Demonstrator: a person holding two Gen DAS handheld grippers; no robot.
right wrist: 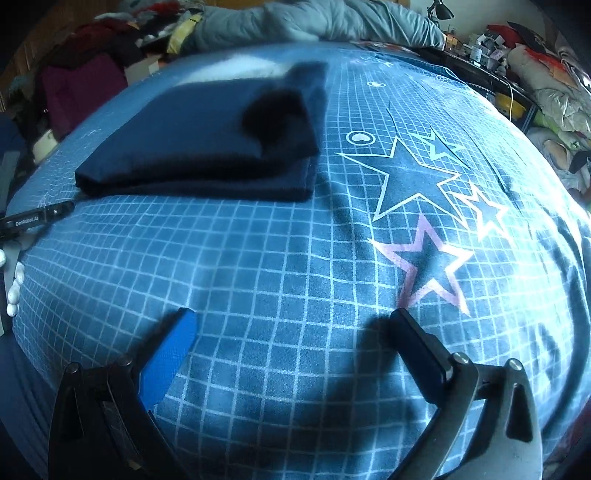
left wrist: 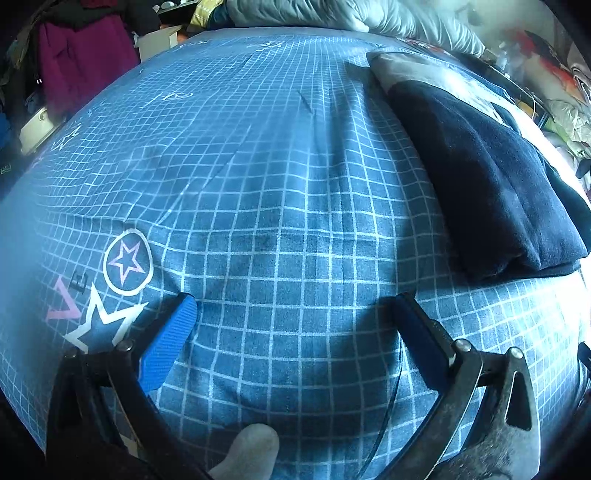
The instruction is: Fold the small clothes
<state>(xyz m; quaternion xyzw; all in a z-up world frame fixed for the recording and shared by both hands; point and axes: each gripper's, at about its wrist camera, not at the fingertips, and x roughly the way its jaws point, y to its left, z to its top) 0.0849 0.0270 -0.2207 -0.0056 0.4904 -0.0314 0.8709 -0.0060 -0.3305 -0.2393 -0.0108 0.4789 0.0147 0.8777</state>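
A: How should this step go?

B: I'd judge the fold done. Keep both tools low and clear, and don't drag the bedsheet (left wrist: pixel 280 229) under the pile.

A: And the tools?

B: Nearest, the left hand-held gripper (left wrist: pixel 295 317) has its jaws spread wide, holding nothing, above the sheet. The right hand-held gripper (right wrist: pixel 295 325) is equally wide and empty.

A: The garment?

B: Farther out, the folded navy garment (right wrist: pixel 199 147) lies on the bed, well apart from both. A grey duvet (right wrist: pixel 317 22) is heaped beyond.

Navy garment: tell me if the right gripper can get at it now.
Probably yes. The right gripper is open and empty, and only bare bedsheet lies between it and the folded navy garment.
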